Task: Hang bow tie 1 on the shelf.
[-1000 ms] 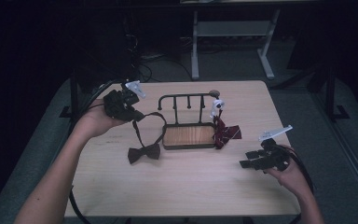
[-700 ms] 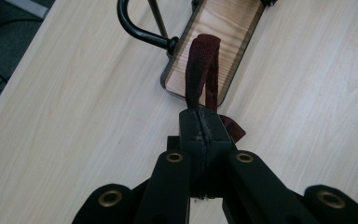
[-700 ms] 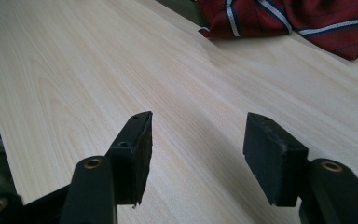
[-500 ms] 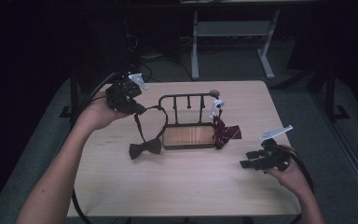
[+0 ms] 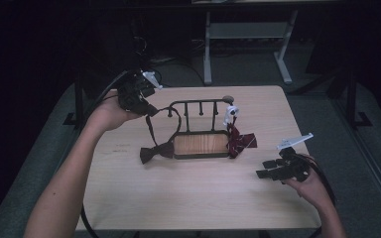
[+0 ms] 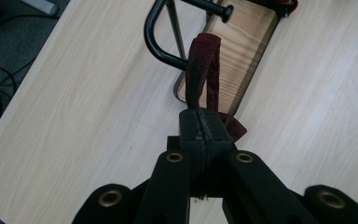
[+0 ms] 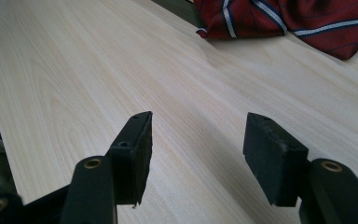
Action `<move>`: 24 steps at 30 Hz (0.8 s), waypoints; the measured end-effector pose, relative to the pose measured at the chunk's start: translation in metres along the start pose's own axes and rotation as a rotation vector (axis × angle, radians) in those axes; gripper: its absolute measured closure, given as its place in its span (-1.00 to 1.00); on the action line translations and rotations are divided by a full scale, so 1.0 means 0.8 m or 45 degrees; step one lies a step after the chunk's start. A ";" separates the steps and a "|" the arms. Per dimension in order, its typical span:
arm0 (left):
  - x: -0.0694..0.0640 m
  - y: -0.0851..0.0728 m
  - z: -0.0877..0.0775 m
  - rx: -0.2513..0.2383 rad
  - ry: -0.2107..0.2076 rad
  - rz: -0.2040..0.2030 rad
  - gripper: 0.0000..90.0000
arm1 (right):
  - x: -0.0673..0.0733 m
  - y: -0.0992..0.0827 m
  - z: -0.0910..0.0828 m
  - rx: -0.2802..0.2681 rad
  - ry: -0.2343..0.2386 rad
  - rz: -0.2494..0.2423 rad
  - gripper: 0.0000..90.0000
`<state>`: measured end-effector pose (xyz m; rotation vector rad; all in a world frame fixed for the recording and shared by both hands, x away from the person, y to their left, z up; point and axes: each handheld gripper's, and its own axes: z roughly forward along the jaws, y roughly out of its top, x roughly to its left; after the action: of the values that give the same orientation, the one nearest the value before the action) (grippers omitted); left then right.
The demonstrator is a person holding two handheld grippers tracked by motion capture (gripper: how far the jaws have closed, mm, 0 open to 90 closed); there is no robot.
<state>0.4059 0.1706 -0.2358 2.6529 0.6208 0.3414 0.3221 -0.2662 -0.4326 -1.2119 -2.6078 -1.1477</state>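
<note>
Hanging the bow tie (image 5: 157, 151) on the rack (image 5: 200, 130), by the look of it. Strap (image 6: 204, 70) pinched between the shut jaws of the left gripper (image 5: 140, 97), raised near the rack's left end at the far left of the counter (image 5: 188, 198). From the left gripper view, strap looping up and away from the jaws toward the rack's curved end bar, bow itself hanging below. From the high view, bow seemingly low, at or just touching the counter beside the rack's wooden base; hard to tell which. Strap arching from the gripper over toward a peg on the top rail, apparently not yet hooked on.

Right gripper (image 5: 278, 169) resting low at the right of the counter, well apart from the rack, jaws wide open and holding nothing. Striped tie (image 7: 289, 21) lying ahead of it, bunched at the rack's right end under a small white clip.

Step in hand, judged: lifting and carrying the strap loop to a peg. Next move calls for raising the loop clear of the peg tip, sliding it over, then easing down so the strap settles before letting go. Care needed to keep the loop open and the bow from snagging the base.
</note>
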 end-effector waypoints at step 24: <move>0.029 0.013 0.038 0.080 0.021 -0.103 1.00 | -0.001 -0.001 -0.003 -0.009 -0.002 0.000 -0.06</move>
<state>0.4396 0.1629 -0.2552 2.6775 0.7538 0.3262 0.3215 -0.2690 -0.4318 -1.2146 -2.6071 -1.1578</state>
